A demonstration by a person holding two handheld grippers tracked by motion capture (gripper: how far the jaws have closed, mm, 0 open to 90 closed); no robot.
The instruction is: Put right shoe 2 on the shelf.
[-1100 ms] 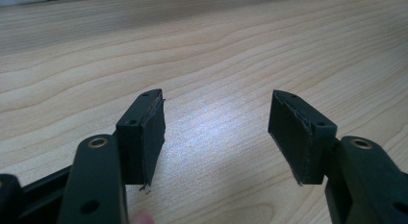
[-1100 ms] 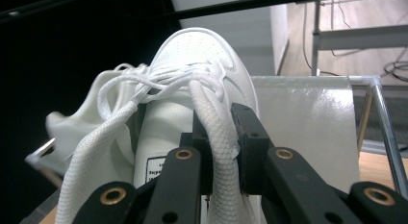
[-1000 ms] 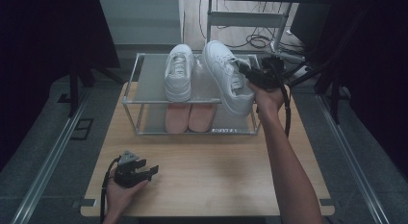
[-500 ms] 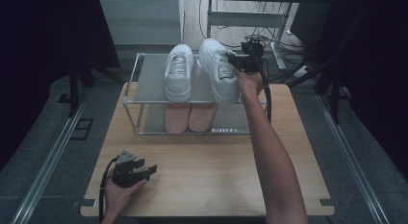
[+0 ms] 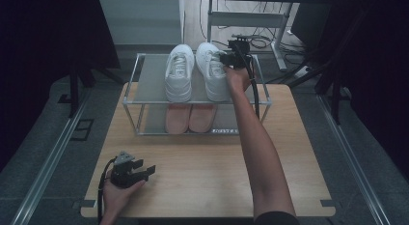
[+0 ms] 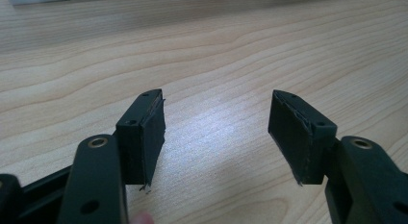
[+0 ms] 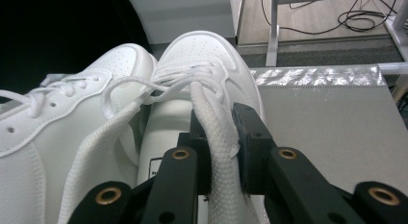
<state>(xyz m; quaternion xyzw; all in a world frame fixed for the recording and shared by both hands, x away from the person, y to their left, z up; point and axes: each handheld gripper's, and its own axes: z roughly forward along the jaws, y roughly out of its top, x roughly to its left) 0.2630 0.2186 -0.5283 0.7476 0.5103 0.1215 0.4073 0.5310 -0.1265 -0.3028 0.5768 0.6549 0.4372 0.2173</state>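
Two white sneakers stand side by side on the top shelf of a metal rack [image 5: 130, 102]. My right gripper [image 5: 230, 58] reaches over the right sneaker [image 5: 210, 70] from its right side. In the right gripper view, the right gripper [image 7: 221, 132] has its pads on either side of that sneaker's [image 7: 202, 56] knitted collar wall; the jaws have just been opening a little, with the wall still pinched between them. The left sneaker [image 7: 62, 108] lies close beside it. My left gripper [image 5: 144, 171] rests low over the table's front left, open and empty [image 6: 216, 118].
A pair of pink shoes [image 5: 189, 118] sits on the rack's lower shelf. The wooden table [image 5: 193, 162] stretches in front of the rack. The grey shelf top [image 7: 327, 104] is bare to the right of the held sneaker. Cables and a desk frame lie behind.
My right hand has moved left with the right white sneaker, bringing it straight alongside the left one on the top shelf. The left gripper has stayed put.
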